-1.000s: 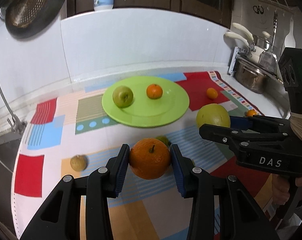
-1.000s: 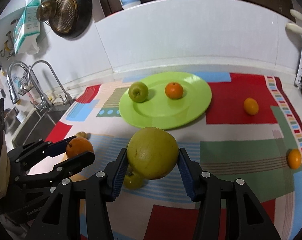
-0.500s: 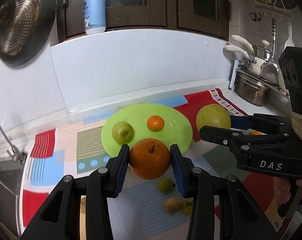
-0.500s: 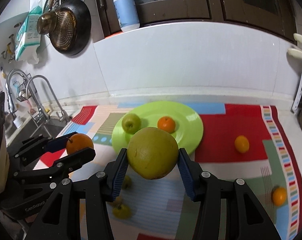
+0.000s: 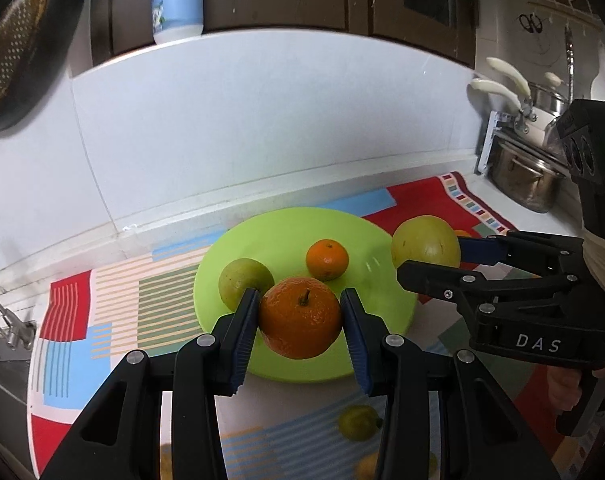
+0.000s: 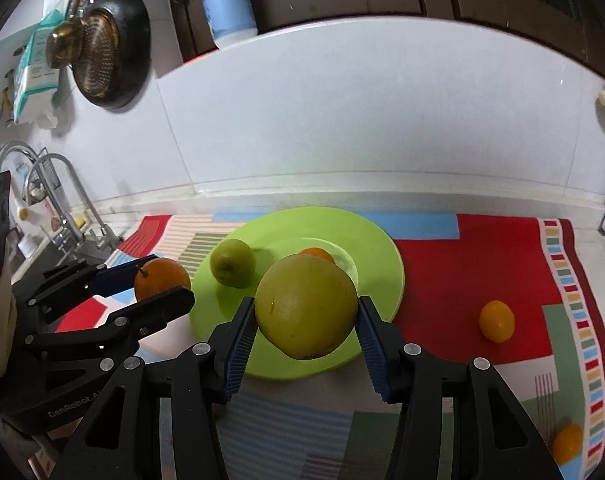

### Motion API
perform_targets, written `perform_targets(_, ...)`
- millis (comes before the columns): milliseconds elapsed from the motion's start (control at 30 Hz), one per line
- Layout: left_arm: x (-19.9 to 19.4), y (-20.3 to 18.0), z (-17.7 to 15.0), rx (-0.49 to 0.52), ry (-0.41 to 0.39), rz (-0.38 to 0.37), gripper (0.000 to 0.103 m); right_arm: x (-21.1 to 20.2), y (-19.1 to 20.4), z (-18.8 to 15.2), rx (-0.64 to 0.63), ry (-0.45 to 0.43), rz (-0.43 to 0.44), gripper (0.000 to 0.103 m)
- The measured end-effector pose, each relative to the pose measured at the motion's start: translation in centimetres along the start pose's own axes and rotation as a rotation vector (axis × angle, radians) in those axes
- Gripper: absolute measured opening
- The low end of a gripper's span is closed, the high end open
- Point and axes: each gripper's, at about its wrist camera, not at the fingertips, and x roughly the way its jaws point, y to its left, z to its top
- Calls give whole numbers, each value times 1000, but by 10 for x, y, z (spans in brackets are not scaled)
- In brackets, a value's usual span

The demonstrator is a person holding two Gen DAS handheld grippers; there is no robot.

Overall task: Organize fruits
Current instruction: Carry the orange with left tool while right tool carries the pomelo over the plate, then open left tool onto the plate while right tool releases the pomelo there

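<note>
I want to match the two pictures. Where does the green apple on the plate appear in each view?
Left wrist view: the green apple lies left of centre on the green plate, partly behind the left claw, which holds the orange.
Right wrist view: the apple lies on the plate's left part.
Shared landmark: the small mandarin on the plate.

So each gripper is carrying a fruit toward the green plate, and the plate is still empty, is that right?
Not quite. Each gripper does carry a fruit: the left gripper an orange, the right gripper a large yellow-green fruit. But the green plate is not empty: the left wrist view shows a green apple and a small tangerine on it.
</note>
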Motion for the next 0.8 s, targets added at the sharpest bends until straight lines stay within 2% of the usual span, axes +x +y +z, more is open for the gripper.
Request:
perform_targets(500,47,7,-6,2,85,-2,41,57,-14,-4,2,94,15,51)
perform_targets(533,48,7,-6,4,87,-3,43,60,-15,-4,3,101,12,51)
perform_targets(633,44,7,-4,10,70,3,58,64,-17,-4,13,112,-4,52)
perform_targets(733,35,8,-1,2,52,14,61,57,-18,-3,31,75,-26,64)
perform_targets(800,27,10,0,-9,45,21,64,48,-17,-1,30,43,-57,66)
